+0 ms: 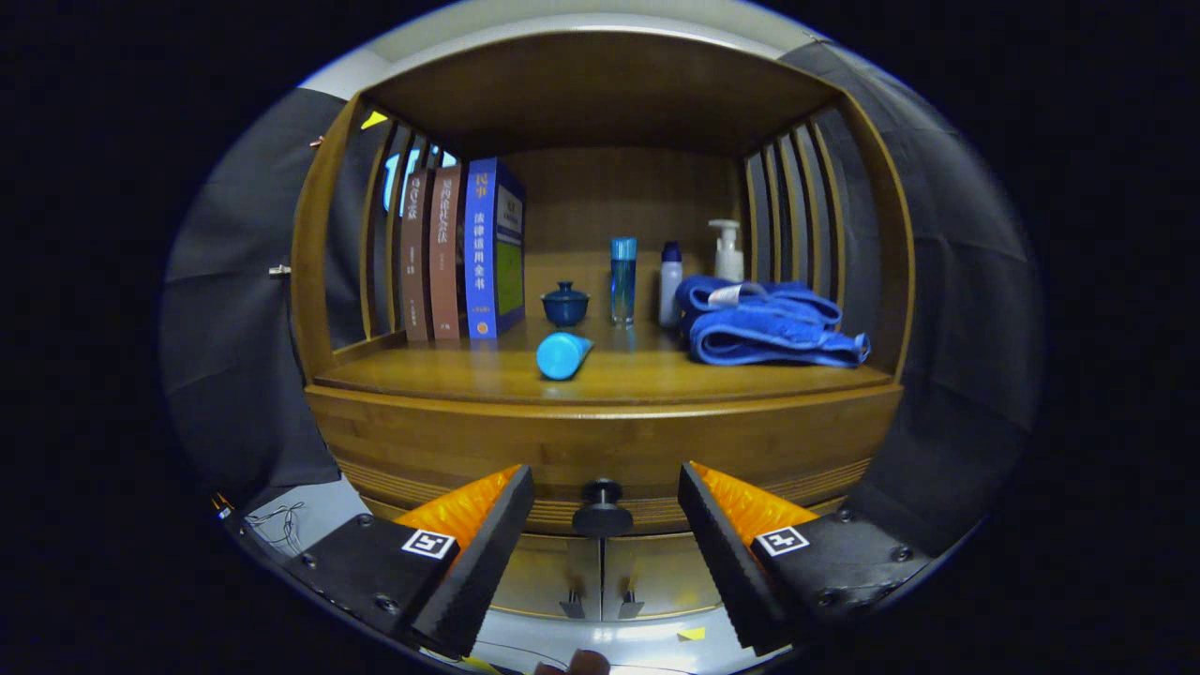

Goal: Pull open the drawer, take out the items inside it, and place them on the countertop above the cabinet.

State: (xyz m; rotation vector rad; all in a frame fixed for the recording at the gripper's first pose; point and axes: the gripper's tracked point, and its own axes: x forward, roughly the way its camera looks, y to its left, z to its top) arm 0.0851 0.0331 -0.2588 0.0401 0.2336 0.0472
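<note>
A wooden cabinet stands ahead of me with its drawer (600, 448) closed; what lies inside is hidden. The drawer's round dark knob (602, 506) sits between my two fingers, a little beyond the tips. My gripper (606, 492) is open, each finger well clear of the knob. Above the drawer runs the wooden countertop (469, 375), a shelf under a wooden roof. A light blue cylinder (562, 355) lies on its side near the countertop's front edge.
On the countertop stand three books (464, 253) at the left, a small blue lidded cup (565, 304), a blue bottle (623, 279), a white bottle (669, 283), a pump bottle (727, 249) and a folded blue towel (769, 323). Two lower doors (600, 572) sit beneath the drawer.
</note>
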